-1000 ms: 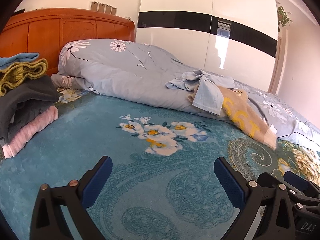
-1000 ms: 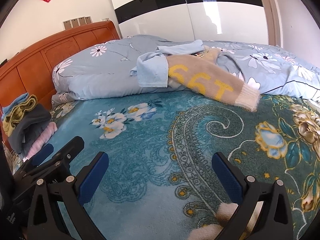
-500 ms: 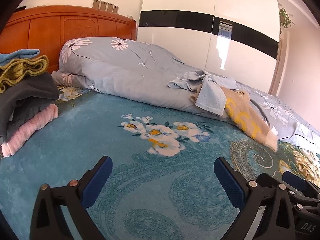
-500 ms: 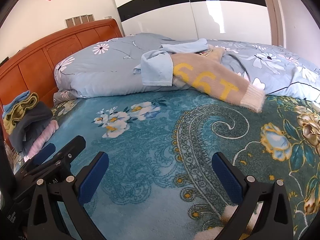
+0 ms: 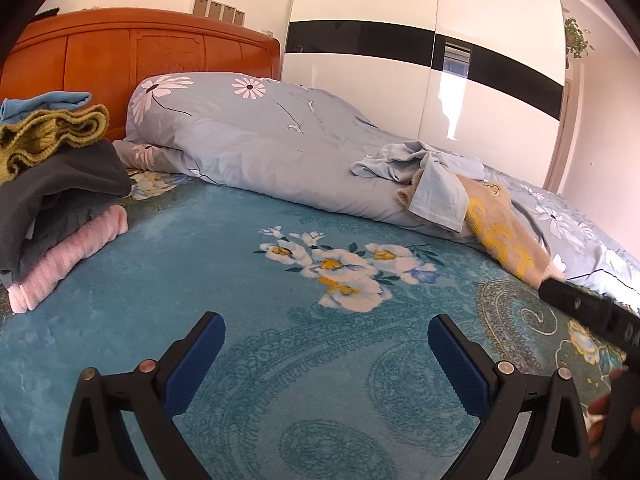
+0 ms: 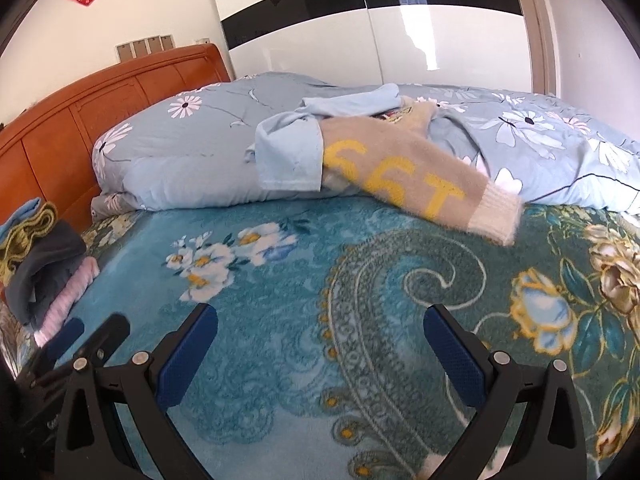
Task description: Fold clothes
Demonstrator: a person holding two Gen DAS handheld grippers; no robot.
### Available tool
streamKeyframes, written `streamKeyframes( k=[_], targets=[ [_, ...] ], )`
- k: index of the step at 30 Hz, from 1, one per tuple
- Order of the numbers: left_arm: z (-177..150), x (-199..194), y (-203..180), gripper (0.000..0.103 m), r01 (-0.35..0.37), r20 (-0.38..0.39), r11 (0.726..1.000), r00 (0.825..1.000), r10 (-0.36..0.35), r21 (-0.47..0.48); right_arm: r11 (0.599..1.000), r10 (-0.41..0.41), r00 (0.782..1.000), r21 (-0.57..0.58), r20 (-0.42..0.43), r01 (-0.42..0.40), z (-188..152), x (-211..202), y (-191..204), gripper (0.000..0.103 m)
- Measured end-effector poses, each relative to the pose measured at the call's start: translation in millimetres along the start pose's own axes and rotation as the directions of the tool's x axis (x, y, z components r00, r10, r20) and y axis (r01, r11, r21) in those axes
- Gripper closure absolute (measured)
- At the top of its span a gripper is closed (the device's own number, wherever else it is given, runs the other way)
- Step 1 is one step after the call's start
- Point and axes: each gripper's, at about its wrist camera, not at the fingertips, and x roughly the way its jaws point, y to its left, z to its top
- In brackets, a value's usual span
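A beige sweater [image 6: 404, 168] with yellow digits lies crumpled on the rolled duvet, its sleeve and white cuff hanging onto the blanket; a light blue shirt [image 6: 292, 156] lies tangled over it. In the left wrist view the sweater [image 5: 500, 228] and shirt [image 5: 436, 196] sit at the right. A stack of folded clothes [image 5: 52, 200] stands at the left. My left gripper [image 5: 326, 344] hovers open over the teal blanket, holding nothing. My right gripper [image 6: 320, 336] is also open and empty, well short of the sweater's cuff.
A teal floral blanket [image 6: 280, 280] covers the bed. The grey-blue flowered duvet [image 5: 248, 148] is rolled along the far side, before an orange wooden headboard [image 5: 140, 56]. White wardrobe doors [image 6: 400, 40] stand behind. The right gripper's body [image 5: 588, 312] shows at the left view's right edge.
Both grippers have moved forward toward the duvet and the unfolded clothes, which now look closer. The right gripper has advanced ahead of the left. Both stay open.
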Motion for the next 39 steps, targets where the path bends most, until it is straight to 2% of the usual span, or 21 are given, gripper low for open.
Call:
streamKeyframes(
  k=[2, 5, 9, 12, 16, 19, 21, 23, 25, 26, 28, 30, 32, 35, 39],
  targets=[
    [1, -3, 7, 0.000, -0.006, 0.007, 1.000, 1.000, 0.006, 0.002, 1.000, 0.023, 1.000, -0.009, 0.019, -0.023, 20, 8, 1, 0.000],
    [1, -9, 13, 0.000, -0.049, 0.041, 0.998, 0.998, 0.048, 0.028, 0.993, 0.043, 0.999, -0.109, -0.013, -0.044, 54, 34, 20, 0.000],
    [1, -15, 21, 0.000, -0.110, 0.077, 0.991, 0.992, 0.104, 0.082, 0.965, -0.014, 0.999, -0.264, -0.044, 0.002, 92, 79, 61, 0.000],
    [0, -16, 28, 0.000, -0.114, 0.073, 0.986, 0.992, 0.106, 0.122, 0.969, -0.031, 0.996, -0.247, -0.084, 0.009, 124, 118, 77, 0.000],
    [0, -17, 43, 0.000, -0.099, 0.064, 0.989, 0.994, 0.093, 0.106, 0.975, -0.110, 0.989, -0.203, -0.100, 0.088, 160, 164, 82, 0.002],
    [-3, -15, 53, 0.000, -0.092, 0.053, 0.993, 0.995, 0.088, 0.076, 0.975, -0.166, 0.976, -0.169, -0.142, 0.142, 176, 197, 77, 0.018],
    [-3, -14, 60, 0.000, -0.083, 0.045, 0.995, 0.996, 0.080, 0.060, 0.975, -0.188, 0.967, -0.150, -0.173, 0.163, 182, 215, 72, 0.034],
    [-4, -13, 68, 0.000, -0.083, 0.035, 0.996, 0.996, 0.081, 0.041, 0.975, -0.204, 0.958, -0.125, -0.202, 0.181, 185, 229, 65, 0.043],
    [-4, -12, 74, 0.000, -0.083, 0.029, 0.996, 0.996, 0.083, 0.013, 0.982, -0.190, 0.959, -0.046, -0.211, 0.185, 189, 231, 55, 0.055],
    [-4, -12, 77, 0.000, -0.082, 0.026, 0.997, 0.996, 0.082, -0.002, 0.982, -0.181, 0.959, 0.005, -0.217, 0.186, 190, 230, 48, 0.067],
    [-4, -13, 80, 0.000, -0.081, 0.023, 0.997, 0.996, 0.082, -0.019, 0.985, -0.120, 0.967, 0.095, -0.226, 0.144, 192, 225, 35, 0.075],
    [-5, -14, 81, 0.000, -0.078, 0.022, 0.997, 0.997, 0.079, -0.029, 0.977, 0.010, 0.981, 0.209, -0.196, 0.032, 195, 212, 17, 0.096],
    [-5, -16, 78, 0.000, -0.073, 0.022, 0.997, 0.997, 0.074, -0.025, 0.934, 0.171, 0.977, 0.337, -0.129, -0.119, 198, 195, -2, 0.096],
    [-4, -20, 71, 0.000, -0.066, 0.020, 0.998, 0.998, 0.066, -0.007, 0.875, 0.309, 0.949, 0.408, -0.058, -0.260, 204, 167, -18, 0.097],
    [0, -33, 65, 0.000, -0.057, 0.040, 0.998, 0.998, 0.057, -0.005, 0.838, 0.447, 0.895, 0.346, 0.013, -0.423, 208, 114, -15, 0.097]
  ],
)
